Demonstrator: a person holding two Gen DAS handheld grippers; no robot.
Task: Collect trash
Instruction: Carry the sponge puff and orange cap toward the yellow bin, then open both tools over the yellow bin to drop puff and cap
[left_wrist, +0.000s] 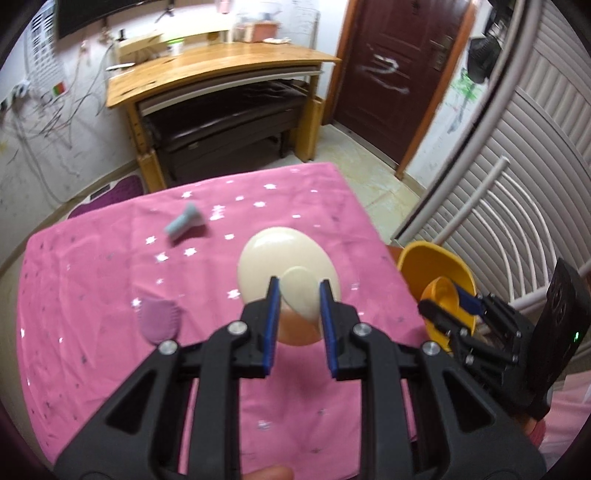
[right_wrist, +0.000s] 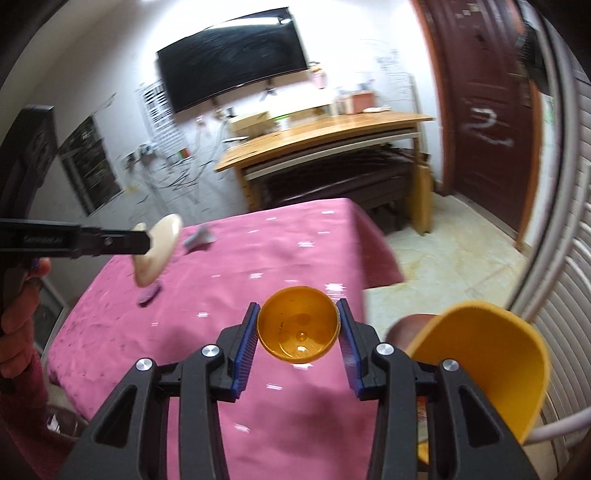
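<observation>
My left gripper (left_wrist: 297, 291) is shut on a cream-coloured plastic piece (left_wrist: 286, 266), a round shell with a knob, held above the pink tablecloth (left_wrist: 110, 369). It also shows in the right wrist view (right_wrist: 159, 251). My right gripper (right_wrist: 297, 325) is shut on a small orange cup (right_wrist: 297, 326), held over the table's right edge. A grey-blue tube-shaped piece (left_wrist: 184, 223) and a pink ridged piece (left_wrist: 159, 319) lie on the cloth.
A large yellow bin (right_wrist: 487, 365) stands low beside the table's right edge, next to my right gripper (left_wrist: 448, 310). A white slatted rail (left_wrist: 517, 184) is on the right. A wooden desk (left_wrist: 221, 70) and a brown door (left_wrist: 399, 74) are beyond.
</observation>
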